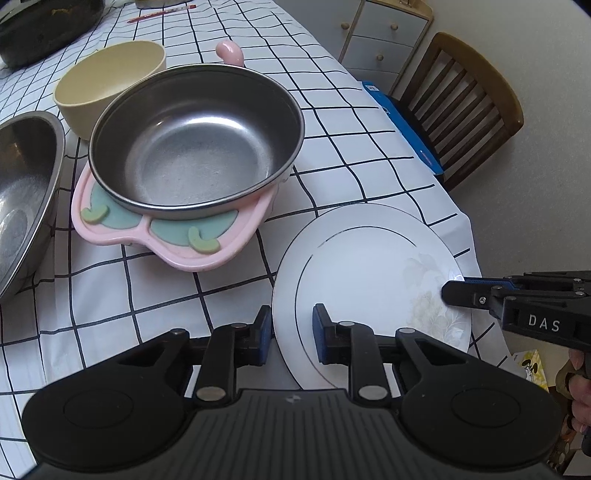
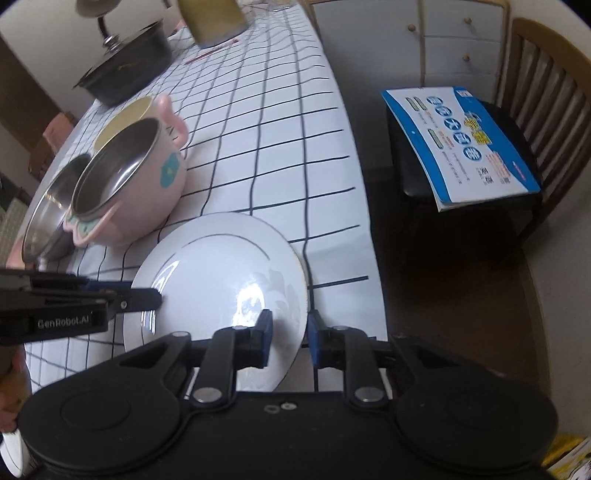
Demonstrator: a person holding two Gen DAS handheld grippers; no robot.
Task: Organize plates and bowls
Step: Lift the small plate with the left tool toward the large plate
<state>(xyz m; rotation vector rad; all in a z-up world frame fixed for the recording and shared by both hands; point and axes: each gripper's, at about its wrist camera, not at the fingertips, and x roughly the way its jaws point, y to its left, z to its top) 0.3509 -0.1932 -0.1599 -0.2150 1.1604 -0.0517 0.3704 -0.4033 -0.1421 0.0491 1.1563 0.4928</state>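
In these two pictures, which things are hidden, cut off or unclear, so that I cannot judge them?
- Steel bowl, left wrist view: cut off by the left edge.
- Dark pot, left wrist view: cut by the top edge; contents unclear.
- White plate, near rim: covered by the left claw in that view, by the right claw in the right wrist view.
- Cream bowl, right wrist view: mostly behind the pink pot.
- Blue booklet: print too small.

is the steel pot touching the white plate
Apart. The left wrist view shows a strip of checked tablecloth between the steel pot and the white plate.
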